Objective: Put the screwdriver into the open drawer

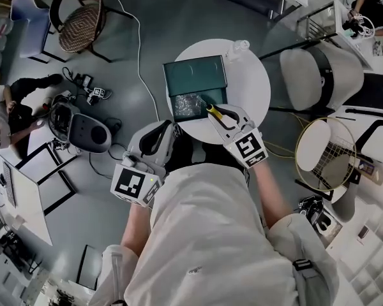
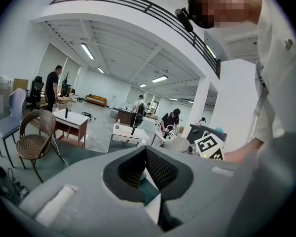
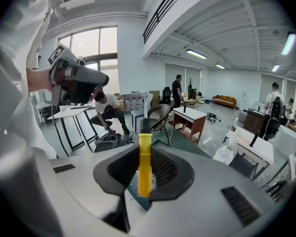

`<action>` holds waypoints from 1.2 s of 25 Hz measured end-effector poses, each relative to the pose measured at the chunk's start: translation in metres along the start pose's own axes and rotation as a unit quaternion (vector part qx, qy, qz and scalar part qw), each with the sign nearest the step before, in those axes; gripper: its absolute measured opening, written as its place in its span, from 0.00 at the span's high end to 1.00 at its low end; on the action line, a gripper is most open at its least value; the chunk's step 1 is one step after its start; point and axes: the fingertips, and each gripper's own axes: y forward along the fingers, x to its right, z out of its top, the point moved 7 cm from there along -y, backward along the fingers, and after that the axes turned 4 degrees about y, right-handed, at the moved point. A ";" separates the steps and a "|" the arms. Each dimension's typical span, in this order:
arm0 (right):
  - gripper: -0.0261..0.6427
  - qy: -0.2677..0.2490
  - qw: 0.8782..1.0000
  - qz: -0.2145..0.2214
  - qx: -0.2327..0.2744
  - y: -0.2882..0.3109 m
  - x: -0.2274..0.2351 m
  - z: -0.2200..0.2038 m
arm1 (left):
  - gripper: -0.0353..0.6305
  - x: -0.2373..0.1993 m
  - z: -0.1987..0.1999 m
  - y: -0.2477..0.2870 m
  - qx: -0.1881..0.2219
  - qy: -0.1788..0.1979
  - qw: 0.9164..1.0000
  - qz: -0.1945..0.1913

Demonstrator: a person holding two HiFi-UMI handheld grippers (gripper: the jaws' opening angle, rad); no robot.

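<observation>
Now right gripper (image 1: 216,113) clamps screwdriver (image 3: 145,166) at open drawer (image 1: 180,105); left gripper (image 2: 146,156) together

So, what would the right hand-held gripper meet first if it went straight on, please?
Probably the open drawer of the dark green box, with its yellow-handled screwdriver leading; depth is unclear.

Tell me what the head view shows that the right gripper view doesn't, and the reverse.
Head view only: the round white table and the whole teal cabinet with its drawer open. Right gripper view only: the windows and ceiling lights. Both: the right tool, shut on the yellow screwdriver, above the drawer.
</observation>
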 end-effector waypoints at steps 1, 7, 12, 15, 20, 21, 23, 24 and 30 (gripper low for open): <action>0.84 -0.004 1.000 0.007 -0.007 0.004 0.002 -0.005 | 0.93 0.003 -0.001 0.001 -0.001 -0.002 1.000 0.004; 0.84 -0.039 0.997 0.040 -0.054 0.027 0.017 -0.033 | 0.93 0.017 -0.007 0.005 -0.007 -0.019 0.999 0.035; 0.84 -0.070 0.991 0.068 -0.092 0.048 0.024 -0.056 | 0.93 0.026 -0.011 0.006 -0.010 -0.032 0.997 0.066; 0.84 -0.082 0.987 0.083 -0.112 0.062 0.026 -0.070 | 0.93 0.029 -0.014 0.004 -0.011 -0.039 0.996 0.083; 0.84 -0.104 0.978 0.097 -0.152 0.080 0.031 -0.094 | 0.93 0.038 -0.020 0.004 -0.013 -0.052 0.993 0.106; 0.84 -0.110 0.976 0.099 -0.160 0.084 0.032 -0.099 | 0.93 0.039 -0.021 0.003 -0.013 -0.055 0.992 0.109; 0.84 -0.115 0.972 0.102 -0.177 0.092 0.034 -0.107 | 0.93 0.040 -0.023 0.003 -0.012 -0.059 0.991 0.115; 0.84 -0.115 0.971 0.102 -0.185 0.096 0.034 -0.111 | 0.93 0.040 -0.025 0.003 -0.012 -0.061 0.991 0.118; 0.84 -0.124 0.960 0.109 -0.226 0.113 0.033 -0.127 | 0.93 0.048 -0.028 0.009 -0.009 -0.070 0.990 0.124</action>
